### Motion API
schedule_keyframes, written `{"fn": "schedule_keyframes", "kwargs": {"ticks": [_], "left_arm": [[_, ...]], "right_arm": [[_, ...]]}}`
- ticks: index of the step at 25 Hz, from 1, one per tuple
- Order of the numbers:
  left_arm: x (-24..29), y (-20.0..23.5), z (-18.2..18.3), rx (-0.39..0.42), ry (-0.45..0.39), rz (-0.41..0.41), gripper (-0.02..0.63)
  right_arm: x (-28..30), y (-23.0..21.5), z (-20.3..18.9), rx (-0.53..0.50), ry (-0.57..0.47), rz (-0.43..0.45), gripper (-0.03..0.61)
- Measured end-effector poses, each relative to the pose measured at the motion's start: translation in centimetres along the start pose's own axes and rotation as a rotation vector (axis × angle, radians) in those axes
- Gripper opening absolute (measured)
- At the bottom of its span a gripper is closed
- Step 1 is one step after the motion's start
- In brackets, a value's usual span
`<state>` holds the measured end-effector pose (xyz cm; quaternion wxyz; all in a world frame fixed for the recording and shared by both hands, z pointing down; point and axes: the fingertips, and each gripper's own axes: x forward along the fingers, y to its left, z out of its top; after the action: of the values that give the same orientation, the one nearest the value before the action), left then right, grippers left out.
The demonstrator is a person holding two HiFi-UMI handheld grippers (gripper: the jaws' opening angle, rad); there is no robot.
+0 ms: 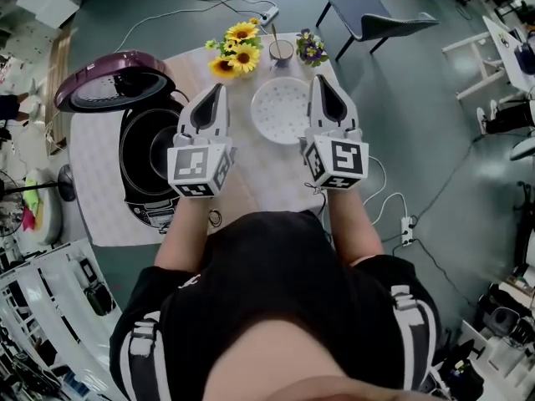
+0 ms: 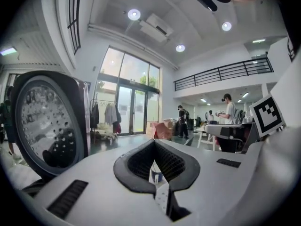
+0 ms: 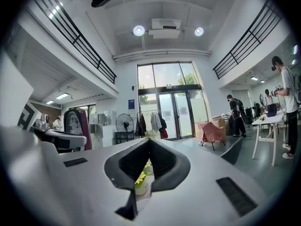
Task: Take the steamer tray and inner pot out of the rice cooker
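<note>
The rice cooker (image 1: 144, 210) stands at the table's left with its purple lid (image 1: 113, 80) swung open. The dark inner pot (image 1: 134, 153) sits inside it. The white perforated steamer tray (image 1: 280, 111) lies on the table to the right of the cooker. My left gripper (image 1: 219, 90) is raised between cooker and tray, shut and holding nothing. My right gripper (image 1: 321, 82) hovers over the tray's right edge, also shut and holding nothing. The left gripper view shows the left gripper (image 2: 154, 143) level, with the lid's perforated inner side (image 2: 44, 121) at left. The right gripper (image 3: 149, 140) also points level.
Sunflowers (image 1: 236, 48), a cup (image 1: 281, 52) and small purple flowers (image 1: 312, 48) stand along the table's far edge. A chair (image 1: 372, 15) is beyond the table on the right. Cables and a power strip (image 1: 407, 228) lie on the floor. People stand far off in the hall.
</note>
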<state>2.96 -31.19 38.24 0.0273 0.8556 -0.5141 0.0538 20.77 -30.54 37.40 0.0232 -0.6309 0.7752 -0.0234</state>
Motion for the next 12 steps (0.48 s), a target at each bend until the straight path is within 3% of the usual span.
{"fn": "schedule_keyframes", "kwargs": {"ticks": [12], "left_arm": [[-9.2, 5.8, 2.0, 0.022, -0.036, 0.022, 0.005]], "right_arm": [[-2.4, 11.0, 3.5, -0.004, -0.056, 0.048, -0.002]]}}
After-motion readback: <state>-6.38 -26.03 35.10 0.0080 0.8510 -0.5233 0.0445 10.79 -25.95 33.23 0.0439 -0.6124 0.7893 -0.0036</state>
